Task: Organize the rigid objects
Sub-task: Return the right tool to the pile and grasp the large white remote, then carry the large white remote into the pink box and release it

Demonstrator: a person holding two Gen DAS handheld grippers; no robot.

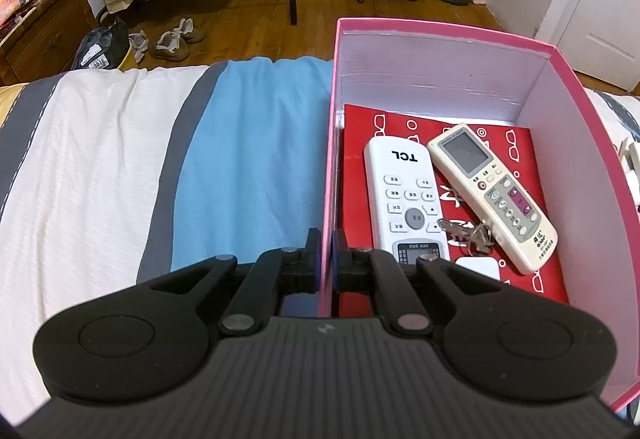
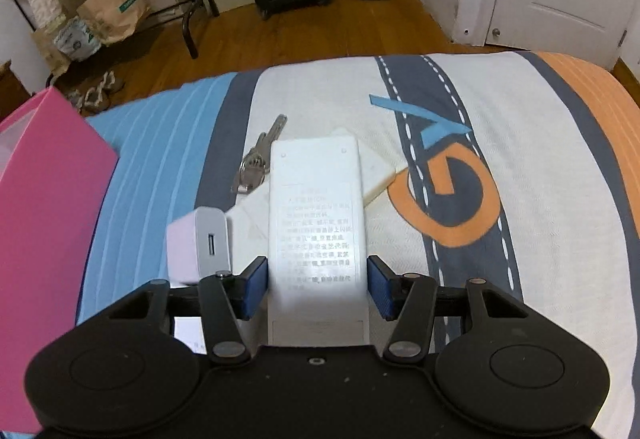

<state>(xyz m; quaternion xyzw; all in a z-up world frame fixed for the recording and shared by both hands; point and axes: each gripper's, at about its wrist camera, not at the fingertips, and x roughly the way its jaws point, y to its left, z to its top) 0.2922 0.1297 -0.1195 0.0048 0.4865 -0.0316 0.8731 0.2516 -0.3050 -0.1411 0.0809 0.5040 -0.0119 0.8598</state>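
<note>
L gripper (image 1: 326, 255) is clamping the near wall of the pink box (image 1: 440, 35), pads tight on both sides. Inside the box, TCL remote (image 1: 402, 199), cream remote (image 1: 490, 195) & keys (image 1: 468, 235) are lying on a red booklet (image 1: 516, 151).

R gripper (image 2: 318, 285) is straddling a face-down white remote (image 2: 316, 215) on the bed (image 2: 540, 159), jaws apart, small gaps both sides. Charger (image 2: 200, 243) is sitting just left, loose keys (image 2: 258, 159) farther back.
</note>
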